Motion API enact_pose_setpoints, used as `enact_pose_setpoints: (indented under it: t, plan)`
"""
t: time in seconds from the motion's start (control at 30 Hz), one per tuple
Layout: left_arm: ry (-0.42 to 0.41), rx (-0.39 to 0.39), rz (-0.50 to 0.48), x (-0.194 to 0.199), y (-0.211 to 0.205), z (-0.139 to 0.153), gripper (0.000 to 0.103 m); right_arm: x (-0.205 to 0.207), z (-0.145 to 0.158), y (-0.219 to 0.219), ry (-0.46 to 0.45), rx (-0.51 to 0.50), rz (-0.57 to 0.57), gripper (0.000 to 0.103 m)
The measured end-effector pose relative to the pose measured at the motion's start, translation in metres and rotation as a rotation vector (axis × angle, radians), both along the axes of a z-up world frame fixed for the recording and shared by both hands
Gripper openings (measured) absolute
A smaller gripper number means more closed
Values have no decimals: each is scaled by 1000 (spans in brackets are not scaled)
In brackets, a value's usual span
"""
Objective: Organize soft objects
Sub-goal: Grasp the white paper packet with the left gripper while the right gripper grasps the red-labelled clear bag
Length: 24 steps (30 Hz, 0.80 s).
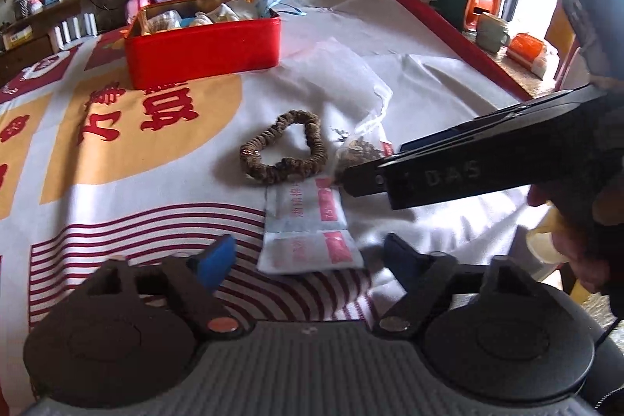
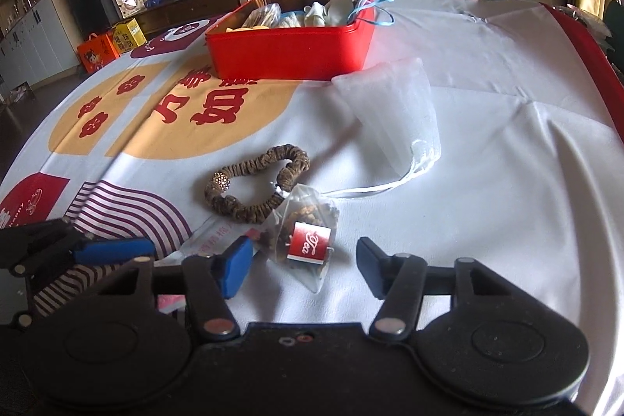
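In the left wrist view my left gripper [image 1: 312, 256] is open, its blue fingers either side of a white twin sachet [image 1: 308, 232] with pink print, not touching it. In the right wrist view my right gripper [image 2: 302, 266] is open around a mesh tea bag [image 2: 304, 236] with a red tag; the pads stand clear of it. A brown scrunchie [image 1: 282, 151] [image 2: 253, 182] lies just beyond both. The right gripper's black body [image 1: 429, 174] covers most of the tea bag [image 1: 357, 153] in the left view. One blue finger of the left gripper [image 2: 109, 248] shows at the right view's left edge.
A red tin [image 1: 202, 49] [image 2: 288, 53] holding several soft items stands farther back on the printed tablecloth [image 1: 117, 143]. A white drawstring pouch [image 1: 335, 77] [image 2: 390, 112] lies between the tin and the scrunchie. A person's hand [image 1: 565, 240] holds the right gripper.
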State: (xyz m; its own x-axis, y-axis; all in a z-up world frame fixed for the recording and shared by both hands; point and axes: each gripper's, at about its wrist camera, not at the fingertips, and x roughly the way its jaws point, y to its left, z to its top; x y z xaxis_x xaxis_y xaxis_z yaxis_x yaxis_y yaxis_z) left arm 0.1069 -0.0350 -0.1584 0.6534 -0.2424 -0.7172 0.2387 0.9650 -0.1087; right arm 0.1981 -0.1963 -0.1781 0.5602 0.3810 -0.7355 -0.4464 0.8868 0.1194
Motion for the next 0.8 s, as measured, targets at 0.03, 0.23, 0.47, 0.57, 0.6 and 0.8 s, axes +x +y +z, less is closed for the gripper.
enact_pose_setpoints:
  t: [0.03, 0.23, 0.47, 0.57, 0.6, 0.8]
  plan:
    - [1, -4, -6, 0, -1, 1, 72, 0, 0, 1, 2, 0, 4, 54]
    - [13, -28, -5, 2, 0, 3, 64, 1, -1, 3, 1, -4, 14, 48]
    - [31, -80, -9, 5, 3, 5, 53, 5, 0, -1, 8, 13, 6, 38]
    - [45, -114, 11, 9, 7, 6, 53, 5, 0, -2, 8, 24, 4, 31]
    - [47, -122, 16, 9, 8, 6, 53, 5, 0, -3, 8, 27, 3, 30]
    - [48, -125, 46, 12, 12, 10, 31, 1, 4, -5, -13, 31, -1, 16]
